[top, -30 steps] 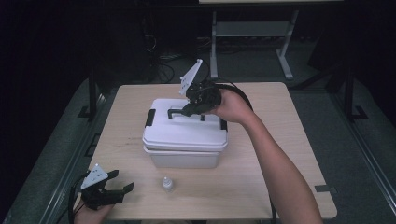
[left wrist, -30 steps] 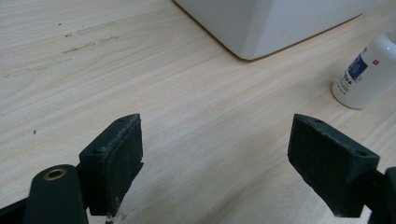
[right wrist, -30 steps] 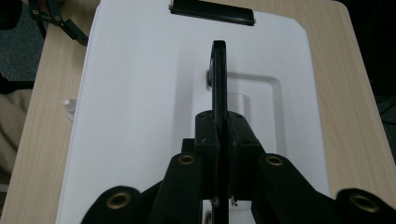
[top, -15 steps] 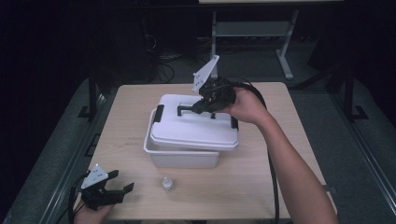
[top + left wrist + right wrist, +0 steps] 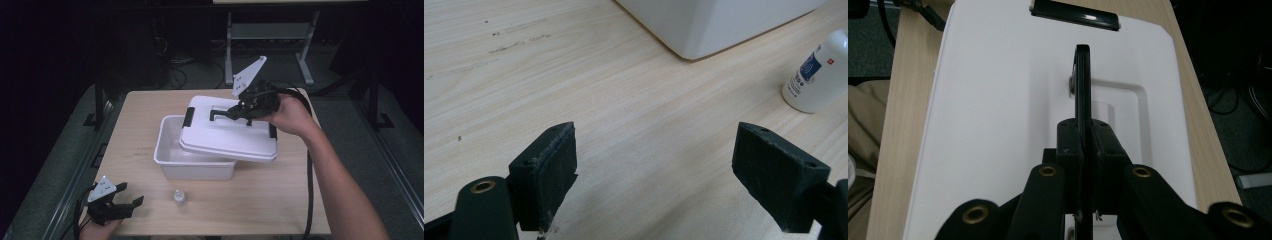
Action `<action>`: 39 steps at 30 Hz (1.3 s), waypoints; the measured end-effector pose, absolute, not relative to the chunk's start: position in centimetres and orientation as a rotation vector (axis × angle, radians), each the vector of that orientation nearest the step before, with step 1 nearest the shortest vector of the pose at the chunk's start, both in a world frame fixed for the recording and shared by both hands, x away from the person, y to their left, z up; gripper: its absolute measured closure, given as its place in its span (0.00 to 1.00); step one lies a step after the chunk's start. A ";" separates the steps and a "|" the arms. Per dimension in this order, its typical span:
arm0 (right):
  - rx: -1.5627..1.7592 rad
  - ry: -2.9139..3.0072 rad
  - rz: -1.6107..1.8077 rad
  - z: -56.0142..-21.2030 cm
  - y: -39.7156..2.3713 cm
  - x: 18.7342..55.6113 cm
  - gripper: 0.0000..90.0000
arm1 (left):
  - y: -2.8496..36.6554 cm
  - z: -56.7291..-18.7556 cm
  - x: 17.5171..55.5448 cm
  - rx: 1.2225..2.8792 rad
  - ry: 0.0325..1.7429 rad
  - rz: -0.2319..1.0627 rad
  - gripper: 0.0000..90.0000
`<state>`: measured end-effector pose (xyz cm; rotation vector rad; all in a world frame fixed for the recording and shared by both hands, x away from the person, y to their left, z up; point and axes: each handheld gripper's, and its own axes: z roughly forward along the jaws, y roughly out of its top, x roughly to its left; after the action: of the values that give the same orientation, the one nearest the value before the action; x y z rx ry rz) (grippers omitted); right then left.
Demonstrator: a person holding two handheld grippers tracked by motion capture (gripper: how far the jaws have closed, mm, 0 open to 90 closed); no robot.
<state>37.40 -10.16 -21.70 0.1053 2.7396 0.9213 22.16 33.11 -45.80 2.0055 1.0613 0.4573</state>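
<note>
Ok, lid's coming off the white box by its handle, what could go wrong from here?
1. The right gripper pinches only the thin black handle, so the tilted lid might swing or slip.
2. The lid's low edge still overlaps the box; dragging sideways could catch the rim and shift it.
3. The small bottle stands just before the box and could topple.

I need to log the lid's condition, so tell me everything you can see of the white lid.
The lid is white, plastic-looking, rectangular with rounded corners, and has a recessed centre panel. A black handle stands on top, with black latches at its ends. It is raised off the white box, tilted and shifted right, its low edge over the box's near right side. The right gripper is shut on the handle.
</note>
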 end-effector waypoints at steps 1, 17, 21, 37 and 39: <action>0.111 2.736 0.925 -21.6 -10.6 37.3 0.93 | 33.1 -45.8 22.2 2.006 1.062 0.458 0.20; 0.232 2.714 0.933 -22.9 -16.4 35.6 0.93 | 33.0 -45.9 22.1 2.017 1.073 0.471 0.20; 0.248 2.710 0.932 -23.1 -17.4 35.3 0.93 | 33.0 -45.9 22.1 2.022 1.073 0.469 0.20; 0.360 2.690 0.923 -24.3 -21.9 34.0 0.93 | 33.0 -46.0 22.1 2.022 1.079 0.472 0.20; 0.374 2.687 0.925 -24.6 -22.5 33.8 0.94 | 33.0 -46.0 22.1 2.022 1.079 0.472 0.20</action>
<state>33.85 -22.50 -24.57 0.3737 2.6871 0.9252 22.11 33.02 -46.00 2.0224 1.0788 0.4725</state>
